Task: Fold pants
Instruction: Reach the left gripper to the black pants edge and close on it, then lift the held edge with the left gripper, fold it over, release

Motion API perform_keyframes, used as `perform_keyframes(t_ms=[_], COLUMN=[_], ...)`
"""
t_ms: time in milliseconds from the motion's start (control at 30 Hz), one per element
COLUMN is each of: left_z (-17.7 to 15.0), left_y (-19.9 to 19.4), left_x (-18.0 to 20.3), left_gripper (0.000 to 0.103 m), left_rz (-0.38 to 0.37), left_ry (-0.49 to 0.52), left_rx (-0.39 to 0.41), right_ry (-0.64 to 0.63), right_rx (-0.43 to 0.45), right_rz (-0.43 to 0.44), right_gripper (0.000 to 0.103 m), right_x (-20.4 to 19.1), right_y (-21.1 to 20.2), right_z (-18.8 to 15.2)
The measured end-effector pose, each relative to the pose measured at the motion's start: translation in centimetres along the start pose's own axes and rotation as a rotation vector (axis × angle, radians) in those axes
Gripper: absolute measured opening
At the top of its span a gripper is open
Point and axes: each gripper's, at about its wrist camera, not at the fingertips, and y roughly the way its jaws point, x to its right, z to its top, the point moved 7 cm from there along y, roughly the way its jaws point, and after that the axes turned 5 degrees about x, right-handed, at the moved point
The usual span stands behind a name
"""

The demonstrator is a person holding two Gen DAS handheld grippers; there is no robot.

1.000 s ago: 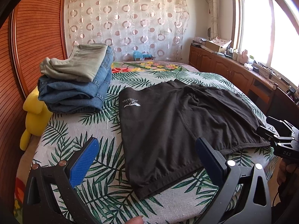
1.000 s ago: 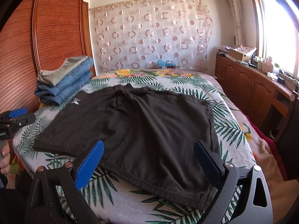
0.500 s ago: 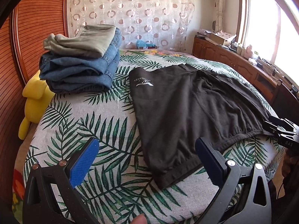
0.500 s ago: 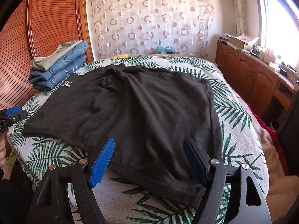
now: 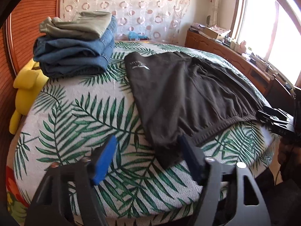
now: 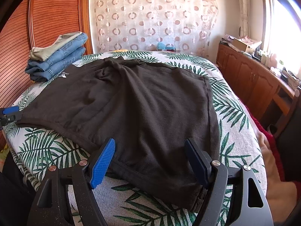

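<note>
Left wrist view: dark brown shorts spread flat on the palm-leaf bedspread, small white logo near one corner, ribbed elastic waistband gathered along the near edge. Left gripper released, blue ribbed pads wide apart, one near corner of the shorts lying between them but ungrasped. Right wrist view: right gripper likewise released, straddling the opposite near hem, nothing pinched. Soft, light knit by the look of it; likely to drape and sag rather than hold shape, and to cling a little to the woven cover. Best taken at the stitched hem or the waistband corners, where doubled fabric gives the pads something firm to bite. Beyond, a stack of folded blue jeans topped by olive-grey trousers, beside a yellow plush toy. Wooden cabinets along the window wall, circle-patterned curtain behind.
</note>
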Motion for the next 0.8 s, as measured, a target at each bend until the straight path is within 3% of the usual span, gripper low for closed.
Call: perform_keyframes(t_ms=[300,433,600,800], left_z=[-0.3,-0.2,0.0,0.4], left_y=[-0.7,-0.5,-0.2,-0.4], left_x=[0.7,0.9,1.4,1.9], left_gripper=[0.04,0.038,0.015,0.007], left_rz=[-0.047,-0.049,-0.057,-0.069], left_ry=[0.006,0.02,0.042,0.058], left_rx=[0.004,0.005,0.002,0.003], right_ry=[-0.004,-0.002,-0.006,-0.006], right_rx=[0.015,0.019,0.017,0.031], right_rz=[0.003,0.003,0.004,0.005], right_gripper=[0.078,0.078,0.079,0.079], right_x=[-0.2,0.1,0.5,0.6], right_y=[-0.4,0.3,1.2,1.2], right_z=[-0.3,0.0,0.9,0.9])
